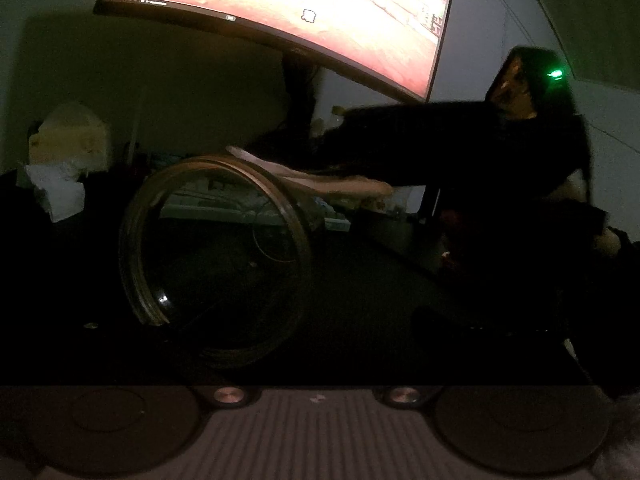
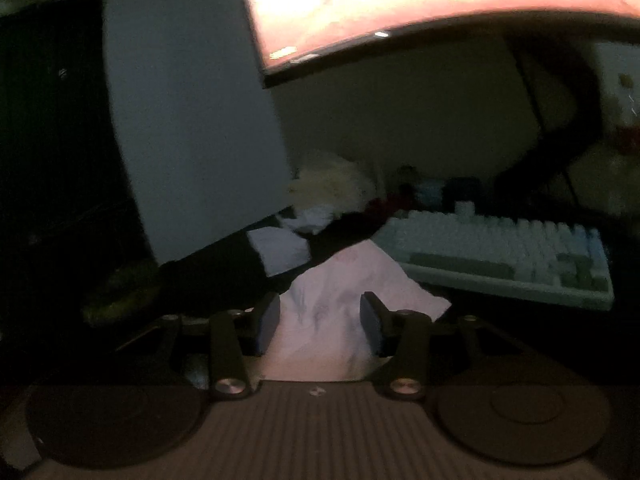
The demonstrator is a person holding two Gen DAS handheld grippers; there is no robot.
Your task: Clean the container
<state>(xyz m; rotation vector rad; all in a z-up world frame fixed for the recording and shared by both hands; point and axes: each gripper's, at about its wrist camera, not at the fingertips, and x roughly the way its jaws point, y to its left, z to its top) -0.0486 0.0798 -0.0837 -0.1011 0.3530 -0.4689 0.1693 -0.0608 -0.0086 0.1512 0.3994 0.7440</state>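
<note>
A dim desk in front of me, lit mostly by a glowing screen.

I see a curved monitor hanging overhead, its picture a bright reddish orange, the only strong light around me; its dark stand drops behind to the desk. The wall behind it is pale and grey-green in shadow, and the desk surface below me is almost black. A light-coloured keyboard lies on it to my right, near the monitor's foot. Crumpled white paper and a pale, fluffy heap sit farther back against the wall. At my far left a pale box stands, blurred in the gloom.
</note>
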